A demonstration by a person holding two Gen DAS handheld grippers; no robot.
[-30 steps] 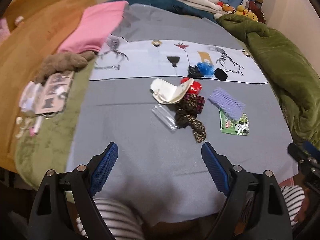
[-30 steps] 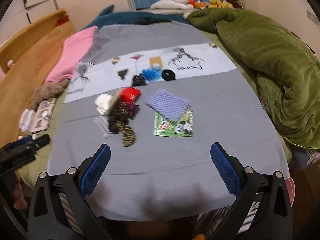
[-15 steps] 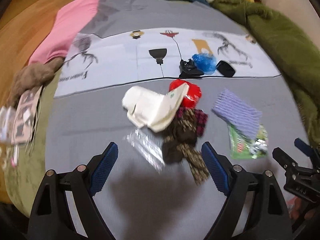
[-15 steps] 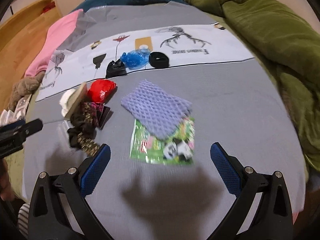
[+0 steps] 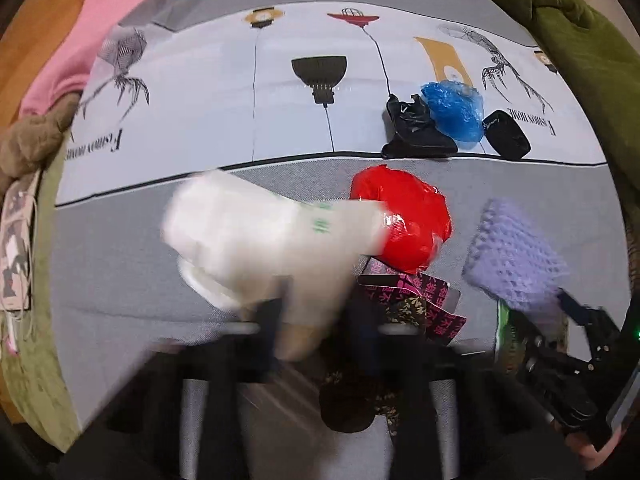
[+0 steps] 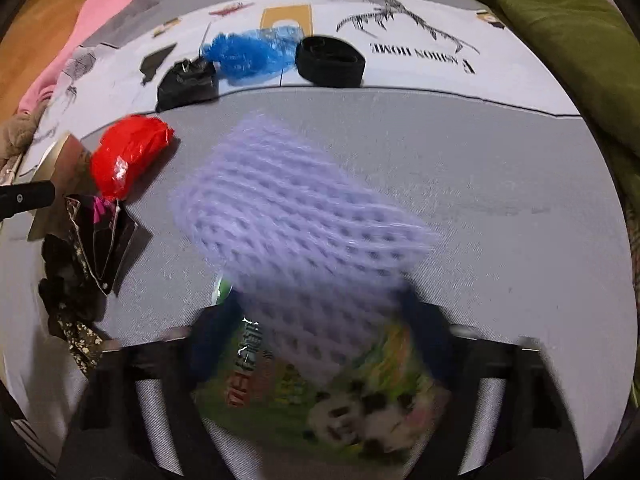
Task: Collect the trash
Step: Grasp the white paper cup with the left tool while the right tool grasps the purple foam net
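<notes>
a bed with a grey cover fills both views, and a green blanket is heaped along one side. trash lies on the cover. the left gripper is closing, and the white paper bag sits between its blurry fingers. i cannot tell if the pads press on it yet. a red plastic bag touches the white bag. the right gripper is closing too, with the purple foam net between its blue fingers. the net lies on a green snack wrapper. further back are a black bag and a blue bag, side by side.
</notes>
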